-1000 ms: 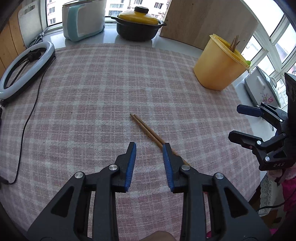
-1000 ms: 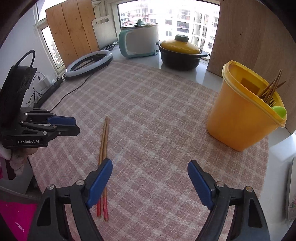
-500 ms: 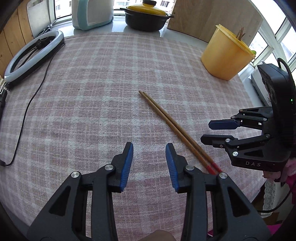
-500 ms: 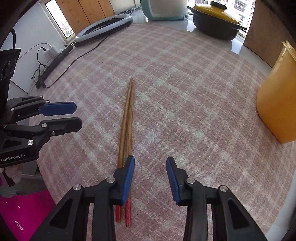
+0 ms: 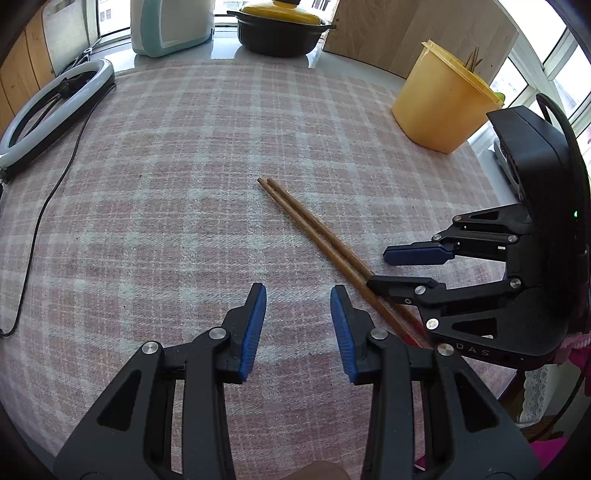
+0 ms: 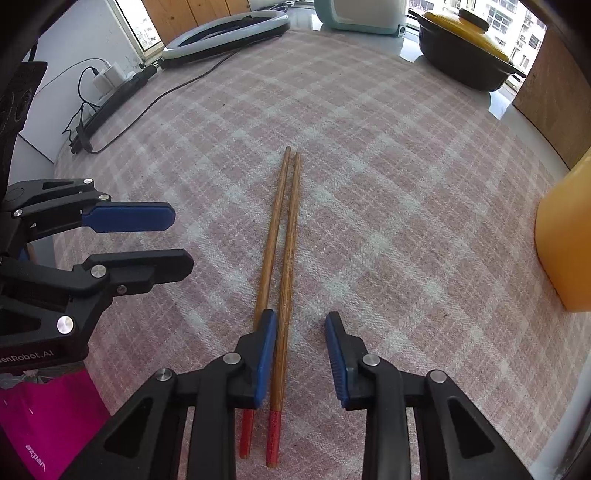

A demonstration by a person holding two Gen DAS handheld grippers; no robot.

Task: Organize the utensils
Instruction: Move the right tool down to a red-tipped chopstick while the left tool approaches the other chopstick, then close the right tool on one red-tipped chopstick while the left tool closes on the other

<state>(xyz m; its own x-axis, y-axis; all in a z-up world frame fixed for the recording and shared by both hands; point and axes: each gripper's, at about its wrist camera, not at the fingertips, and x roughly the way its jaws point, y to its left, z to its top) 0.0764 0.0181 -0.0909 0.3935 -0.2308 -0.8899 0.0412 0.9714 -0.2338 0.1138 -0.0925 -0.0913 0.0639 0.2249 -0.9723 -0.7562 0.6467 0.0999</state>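
Observation:
Two wooden chopsticks (image 6: 290, 240) with red ends lie side by side on the pink checked cloth (image 6: 388, 184). My right gripper (image 6: 301, 347) is low over their red-tipped end with its jaws closing. One stick runs between the pads, close to the left pad, and the other passes under the left finger (image 6: 266, 347). The pads do not press on both sides. My left gripper (image 5: 297, 325) hovers open over bare cloth, just left of the chopsticks (image 5: 314, 229), with nothing between its fingers. A yellow tub (image 5: 439, 107) with more chopsticks standing in it is at the far right.
A ring light (image 5: 48, 107) and its cable (image 5: 40, 221) lie at the left. A black pot with a yellow lid (image 5: 280, 29), a teal appliance (image 5: 170, 26) and a wooden board (image 5: 406, 33) stand at the back. The table edge (image 6: 569, 424) is close on the right.
My right gripper came down over the chopsticks' red ends and its jaws narrowed from wide apart. The left gripper drew back off the sticks, with its jaws slightly wider.

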